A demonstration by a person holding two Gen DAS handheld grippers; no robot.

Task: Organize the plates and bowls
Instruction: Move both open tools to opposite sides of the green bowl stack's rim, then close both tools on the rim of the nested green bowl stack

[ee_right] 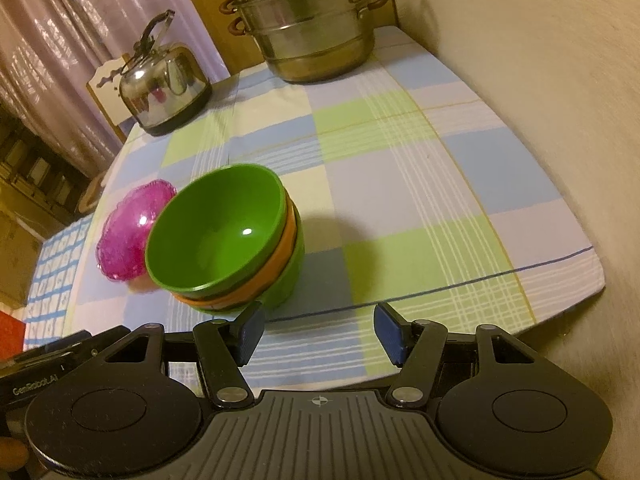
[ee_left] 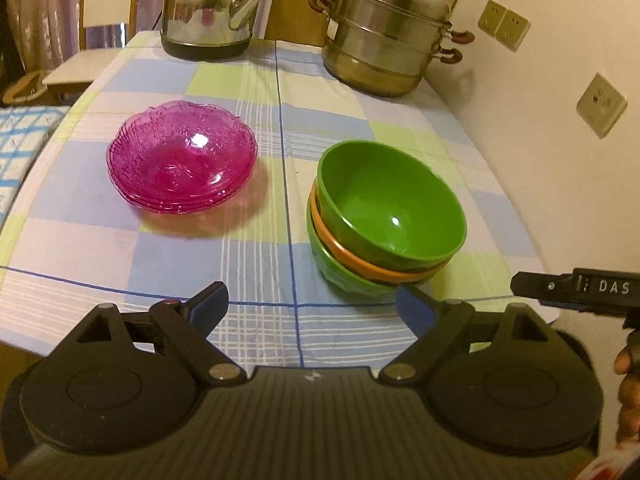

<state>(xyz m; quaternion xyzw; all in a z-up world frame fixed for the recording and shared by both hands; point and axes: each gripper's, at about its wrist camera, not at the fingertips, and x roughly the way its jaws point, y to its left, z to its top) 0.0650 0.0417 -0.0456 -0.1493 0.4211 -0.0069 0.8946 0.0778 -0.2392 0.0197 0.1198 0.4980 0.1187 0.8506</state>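
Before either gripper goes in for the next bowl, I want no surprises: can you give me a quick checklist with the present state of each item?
1. Left gripper open and empty: ok, only tablecloth between its fingers.
2. Right gripper open and empty: ok.
3. Bowl stack nested straight: not ok, the top green bowl sits tilted over the orange and green ones below.
4. Pink glass dishes stacked and apart from the bowls: ok.
5. Kettle and steamer pot out of the way: ok, both at the far edge.
6. Number of pink dishes: cannot tell, the rims blur together.
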